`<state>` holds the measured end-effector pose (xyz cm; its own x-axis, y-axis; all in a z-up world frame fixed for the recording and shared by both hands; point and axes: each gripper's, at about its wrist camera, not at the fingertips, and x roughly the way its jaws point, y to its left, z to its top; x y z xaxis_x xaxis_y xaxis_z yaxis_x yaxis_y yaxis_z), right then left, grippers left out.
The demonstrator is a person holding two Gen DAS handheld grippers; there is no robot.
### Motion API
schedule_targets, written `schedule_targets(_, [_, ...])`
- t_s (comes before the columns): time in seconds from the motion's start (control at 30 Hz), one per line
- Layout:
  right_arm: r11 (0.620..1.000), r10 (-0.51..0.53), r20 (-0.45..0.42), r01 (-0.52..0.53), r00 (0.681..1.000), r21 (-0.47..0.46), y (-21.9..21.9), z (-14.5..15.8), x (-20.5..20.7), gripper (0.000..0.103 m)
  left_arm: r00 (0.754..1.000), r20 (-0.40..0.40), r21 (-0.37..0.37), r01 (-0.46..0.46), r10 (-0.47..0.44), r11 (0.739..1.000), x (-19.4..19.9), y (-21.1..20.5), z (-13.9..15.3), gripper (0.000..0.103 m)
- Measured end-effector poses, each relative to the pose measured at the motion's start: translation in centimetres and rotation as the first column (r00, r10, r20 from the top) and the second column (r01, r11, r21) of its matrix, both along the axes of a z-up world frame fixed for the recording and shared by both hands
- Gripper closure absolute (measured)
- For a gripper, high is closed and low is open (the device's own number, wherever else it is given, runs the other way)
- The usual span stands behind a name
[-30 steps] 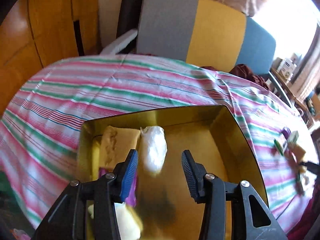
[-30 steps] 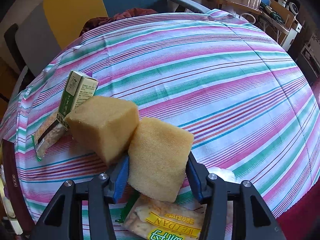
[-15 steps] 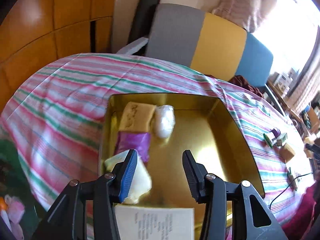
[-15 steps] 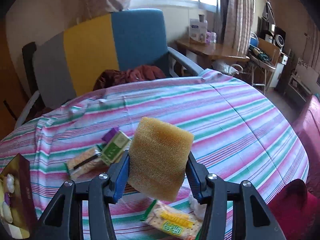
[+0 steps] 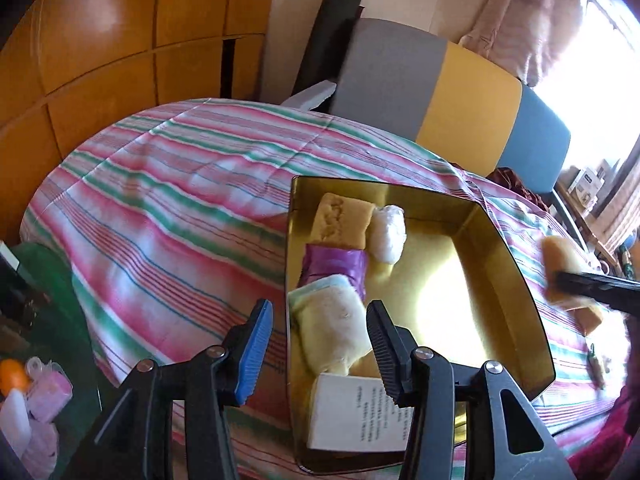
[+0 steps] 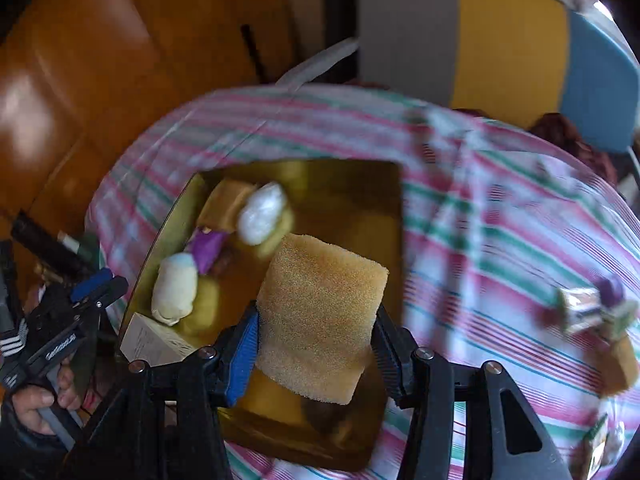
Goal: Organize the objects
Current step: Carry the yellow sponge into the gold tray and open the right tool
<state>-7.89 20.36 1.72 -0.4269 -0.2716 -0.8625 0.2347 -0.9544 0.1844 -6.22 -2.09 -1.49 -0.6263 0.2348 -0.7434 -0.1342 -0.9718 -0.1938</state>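
The right gripper (image 6: 316,340) is clamped on a yellow sponge block (image 6: 320,316), held above the gold tray (image 5: 520,288) on the striped tablecloth (image 5: 160,220). The left gripper (image 5: 320,344) holds nothing; its jaws stand partly apart astride the tray's left wall. Along that wall lie a tan sponge (image 5: 342,220), a white bundle (image 5: 387,232), a purple packet (image 5: 334,266), a cream cloth (image 5: 332,328) and a white carton (image 5: 356,412).

Tray (image 5: 516,276) on the worktop (image 5: 168,208), chair (image 5: 440,92) behind. In the tray, along its left wall: sponge (image 5: 340,222) farthest, then wrapper (image 5: 334,266), pouch (image 5: 332,328), box (image 5: 352,412) nearest; wad (image 5: 387,233) right of the sponge.
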Motion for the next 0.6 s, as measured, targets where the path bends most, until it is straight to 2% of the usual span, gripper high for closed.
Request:
schedule_targets(0.1, [0.999,0.040,0.101,-0.041,0.994,0.007,-3.6,-3.3,-2.6,0.050,1.000,0.010,0.016,-0.009,0.009,1.000,0.1,-0.6,-0.4,0.053])
schedule_targets(0.23, [1.000,0.006,0.185,-0.011,0.983,0.029,-6.2,-6.4,-5.1,0.050,1.000,0.017,0.032,-0.019,0.019,0.999,-0.1,-1.2,-0.7,0.051])
schedule_targets(0.37, [1.000,-0.012,0.201,0.013,0.979,-0.004,-7.6,-7.4,-6.5,0.047,0.999,0.030,0.042,-0.027,0.025,0.999,-0.4,-1.5,-1.0,0.051])
schedule_targets(0.6, [0.986,0.000,0.226,0.038,0.974,-0.164,-8.0,-8.2,-7.2,0.042,0.999,0.032,0.041,-0.026,0.025,0.999,-0.3,-1.4,-1.1,0.048])
